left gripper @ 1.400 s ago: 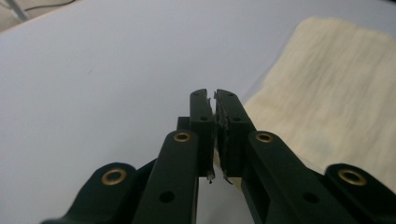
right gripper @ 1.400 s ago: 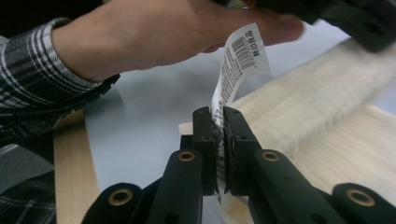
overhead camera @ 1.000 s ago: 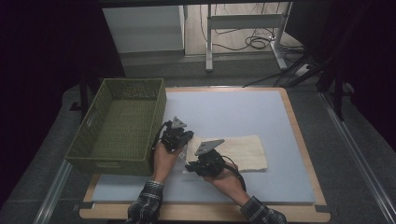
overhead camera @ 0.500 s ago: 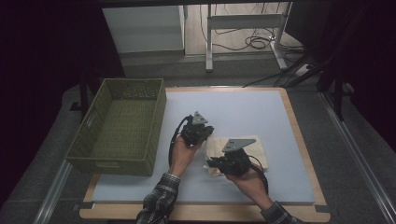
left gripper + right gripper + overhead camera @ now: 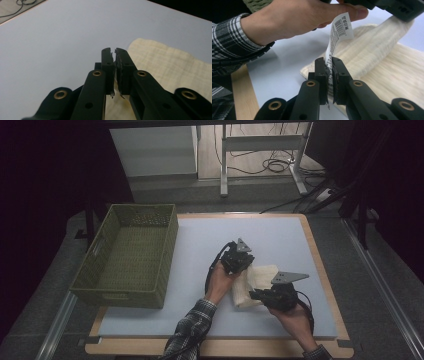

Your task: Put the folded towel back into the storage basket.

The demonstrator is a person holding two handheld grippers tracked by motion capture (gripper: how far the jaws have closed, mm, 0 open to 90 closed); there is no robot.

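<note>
My right gripper [image 5: 329, 65] has its jaws clamped on the towel [image 5: 384, 57] tag [image 5: 338, 32]; my left gripper [image 5: 115, 53] jaws nearly closed, pinching the towel edge.

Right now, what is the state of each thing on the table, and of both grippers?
Cloth: cream, folded over, partly lifted.
Label: standing up, pinched in the right gripper's jaws.
Basket: empty, upright.
Left gripper: jaws shut on cloth.
Right gripper: jaws shut on label.
</note>
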